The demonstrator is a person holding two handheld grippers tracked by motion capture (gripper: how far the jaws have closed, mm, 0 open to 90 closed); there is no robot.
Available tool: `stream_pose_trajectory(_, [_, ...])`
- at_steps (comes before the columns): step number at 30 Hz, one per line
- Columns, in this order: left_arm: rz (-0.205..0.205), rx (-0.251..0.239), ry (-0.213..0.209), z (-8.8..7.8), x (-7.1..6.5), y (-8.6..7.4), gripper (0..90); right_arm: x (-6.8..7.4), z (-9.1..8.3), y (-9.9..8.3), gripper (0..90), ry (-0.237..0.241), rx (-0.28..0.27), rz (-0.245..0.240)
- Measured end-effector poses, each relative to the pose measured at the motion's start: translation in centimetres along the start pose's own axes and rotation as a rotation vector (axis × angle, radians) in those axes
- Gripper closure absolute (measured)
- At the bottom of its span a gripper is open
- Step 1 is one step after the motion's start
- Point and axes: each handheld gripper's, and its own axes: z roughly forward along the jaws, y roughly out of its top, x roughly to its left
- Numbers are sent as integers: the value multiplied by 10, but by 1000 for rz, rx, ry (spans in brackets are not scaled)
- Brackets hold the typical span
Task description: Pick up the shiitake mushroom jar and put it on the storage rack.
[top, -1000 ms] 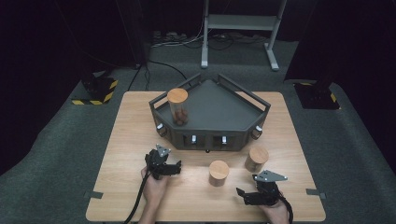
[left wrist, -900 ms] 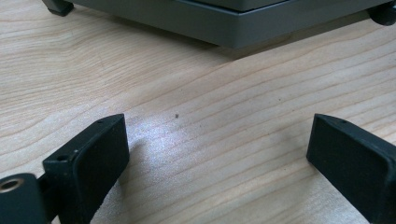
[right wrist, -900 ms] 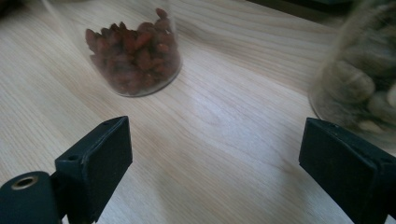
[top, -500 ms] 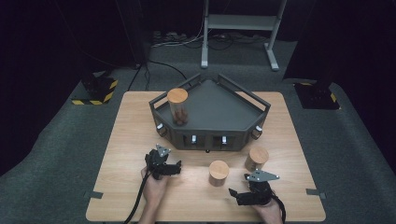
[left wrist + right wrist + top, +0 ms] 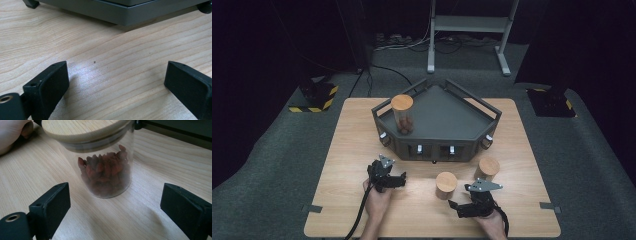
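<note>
One jar (image 5: 402,114) already on tray (image 5: 492,114); two left on table. Right gripper (image 5: 455,207) wide, lined up on nearest jar (image 5: 100,157) (not gripped). Left gripper (image 5: 403,180) wide, empty.

A glass jar (image 5: 103,167) of reddish dried fruit stands upright on the worktop (image 5: 155,172). The tongs (image 5: 115,205) gape wide just short of the jar, not touching it.

glass jar (image 5: 102,167) | wooden lid | red dried fruit | upright | table
</note>
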Motion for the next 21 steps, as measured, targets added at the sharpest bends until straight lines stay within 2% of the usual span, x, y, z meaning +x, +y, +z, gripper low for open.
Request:
stream_pose_trajectory(8, [0,0,0,0,0,0,55,3,6,5,90,13,-5,5])
stream_pose_trajectory(21, [1,1,-2,0,0,0,51,8,19,14,106,8,-9,11])
